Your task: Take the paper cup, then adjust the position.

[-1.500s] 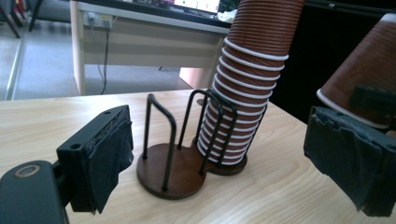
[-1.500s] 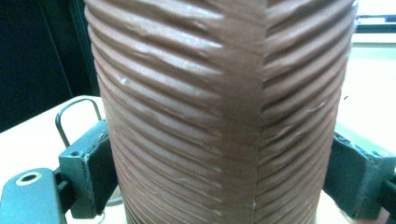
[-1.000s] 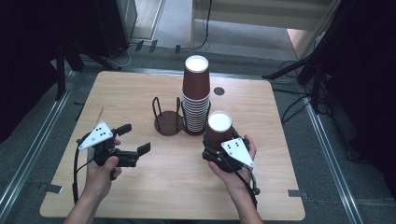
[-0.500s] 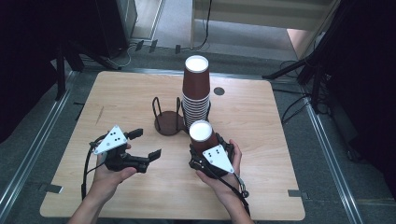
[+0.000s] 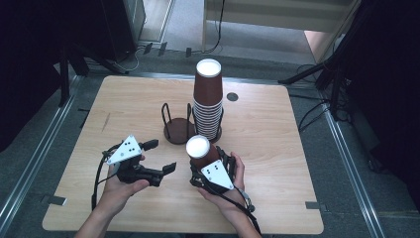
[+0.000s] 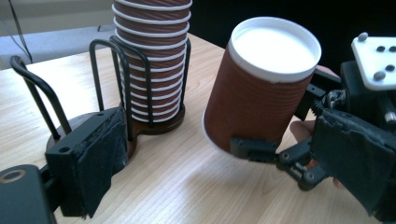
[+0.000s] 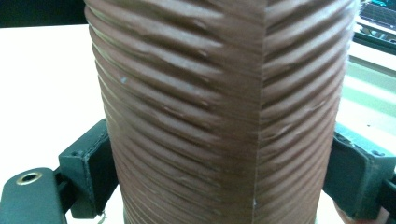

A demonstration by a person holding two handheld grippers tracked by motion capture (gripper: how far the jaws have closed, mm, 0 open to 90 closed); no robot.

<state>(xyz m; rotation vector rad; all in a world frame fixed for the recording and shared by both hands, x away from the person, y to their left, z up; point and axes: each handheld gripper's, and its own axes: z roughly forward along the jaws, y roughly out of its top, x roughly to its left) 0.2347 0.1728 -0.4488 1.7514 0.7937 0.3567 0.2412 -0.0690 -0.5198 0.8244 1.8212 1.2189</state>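
Now the right tongs (image 5: 207, 163) have carried the cup (image 5: 202, 151) nearer the left tongs (image 5: 161, 156).

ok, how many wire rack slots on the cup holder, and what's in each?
2. The left slot is empty; the right slot holds the stack of cups. No more visible.

This looks like a lab or recording studio: a light wooden square tabletop (image 5: 124, 99) stands on grey carpet. Black stand legs (image 5: 337, 74) ring it, and cables (image 5: 312, 111) trail across the floor between metal floor rails (image 5: 34, 158).
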